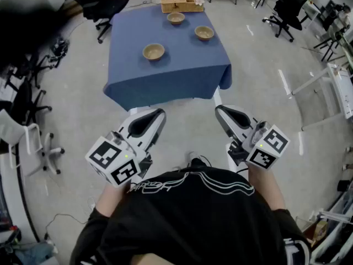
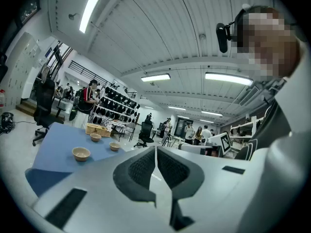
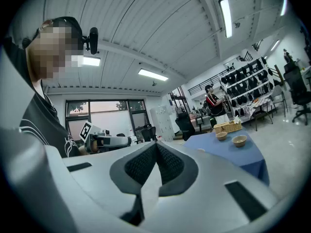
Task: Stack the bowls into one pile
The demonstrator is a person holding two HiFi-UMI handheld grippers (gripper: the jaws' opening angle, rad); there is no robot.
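Observation:
Three tan bowls stand apart on the blue-clothed table [image 1: 165,76]: one at the front left [image 1: 154,52], one at the right [image 1: 204,33], one at the back [image 1: 176,18]. My left gripper [image 1: 159,114] and right gripper [image 1: 220,110] hover level over the floor, short of the table's near edge. Both are shut with nothing between the jaws. In the left gripper view the shut jaws [image 2: 155,150] point toward the bowls [image 2: 81,153]. The right gripper view shows its shut jaws [image 3: 156,144], with two bowls [image 3: 239,140] off to the right.
A wooden box [image 1: 181,3] sits at the table's far edge behind the bowls. Office chairs [image 1: 289,7] stand around the table and at the left [image 1: 33,142]. White desks [image 1: 339,87] line the right side. People [image 2: 89,97] stand far off in the room.

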